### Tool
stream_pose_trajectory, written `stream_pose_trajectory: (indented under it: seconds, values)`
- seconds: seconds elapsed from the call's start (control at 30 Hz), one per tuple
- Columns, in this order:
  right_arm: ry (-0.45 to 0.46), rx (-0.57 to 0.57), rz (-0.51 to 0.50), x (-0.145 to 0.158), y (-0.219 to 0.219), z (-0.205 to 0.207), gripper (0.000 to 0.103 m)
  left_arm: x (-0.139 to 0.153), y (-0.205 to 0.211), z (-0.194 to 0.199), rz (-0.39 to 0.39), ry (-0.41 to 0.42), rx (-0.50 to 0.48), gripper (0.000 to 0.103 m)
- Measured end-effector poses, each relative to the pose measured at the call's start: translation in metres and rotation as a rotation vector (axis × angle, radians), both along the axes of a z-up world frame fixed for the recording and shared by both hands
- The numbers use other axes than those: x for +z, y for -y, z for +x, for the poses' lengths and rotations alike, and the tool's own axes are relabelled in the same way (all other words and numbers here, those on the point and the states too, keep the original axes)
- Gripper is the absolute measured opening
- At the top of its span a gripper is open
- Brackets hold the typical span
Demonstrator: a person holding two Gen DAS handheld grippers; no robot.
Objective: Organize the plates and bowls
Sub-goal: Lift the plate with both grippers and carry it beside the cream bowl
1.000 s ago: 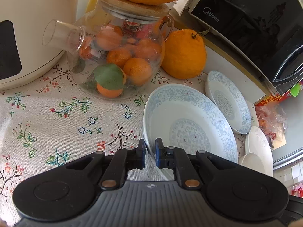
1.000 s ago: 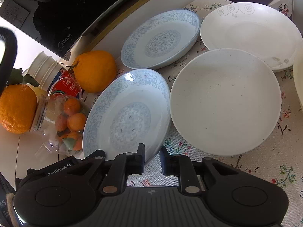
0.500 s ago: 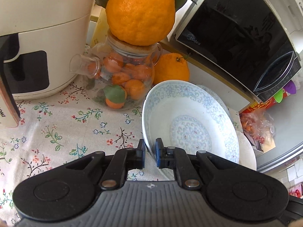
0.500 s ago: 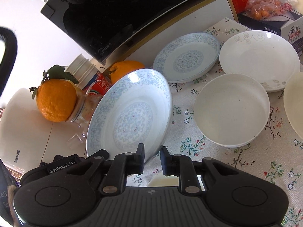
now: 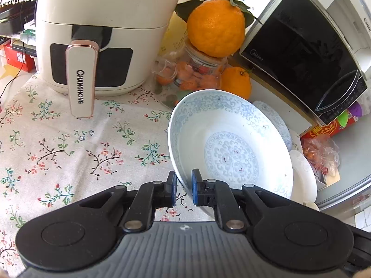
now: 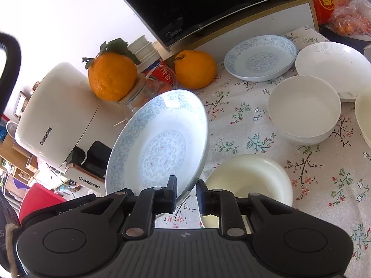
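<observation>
Both my grippers have risen: the blue-patterned plate (image 5: 231, 148) that was low over the tablecloth (image 5: 69, 143) 1 second ago now hangs tilted in the air. The left gripper (image 5: 183, 188) pinches its rim, and the right gripper (image 6: 185, 194) pinches it too. I think the next step is stacking it on the second blue plate (image 6: 259, 58). The white bowl (image 6: 303, 113) and cream bowl (image 6: 248, 180) lie close under the path; the air fryer (image 5: 97, 34) crowds the left.

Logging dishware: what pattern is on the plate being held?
White plate with pale blue floral scrollwork, rim band and centre medallion; clearest in the right wrist view.
</observation>
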State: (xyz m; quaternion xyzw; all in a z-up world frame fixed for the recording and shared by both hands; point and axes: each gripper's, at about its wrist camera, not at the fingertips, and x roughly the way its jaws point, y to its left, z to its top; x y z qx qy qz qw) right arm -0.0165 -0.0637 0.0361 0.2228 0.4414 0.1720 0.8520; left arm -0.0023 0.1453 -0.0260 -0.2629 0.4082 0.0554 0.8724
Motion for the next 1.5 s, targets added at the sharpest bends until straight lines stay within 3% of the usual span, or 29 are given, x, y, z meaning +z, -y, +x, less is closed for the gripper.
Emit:
stream_pose_trajectory:
  seconds: [0.2,0.43,0.73,1.0,1.2,1.5]
  values:
    - [-0.017,0.078,-0.002,-0.005,-0.017,-0.015,0.015,0.003,-0.016,-0.028,0.014,-0.007,0.034,0.011]
    - [-0.095,0.177,-0.049,-0.020,-0.043,-0.028,0.016,-0.019,-0.033,-0.052,0.009,-0.104,0.073,0.011]
    - [-0.150,0.264,-0.120,-0.038,-0.062,-0.043,0.018,-0.036,-0.034,-0.072,0.051,-0.152,0.085,0.011]
    - [-0.199,0.328,-0.179,-0.055,-0.054,-0.071,0.019,-0.055,-0.010,-0.099,0.144,-0.188,0.029,0.011]
    - [-0.195,0.343,-0.190,-0.061,-0.046,-0.077,0.018,-0.060,0.012,-0.101,0.276,-0.203,-0.014,0.016]
    - [-0.194,0.345,-0.204,-0.061,-0.049,-0.075,0.019,-0.056,0.013,-0.098,0.341,-0.201,-0.028,0.015]
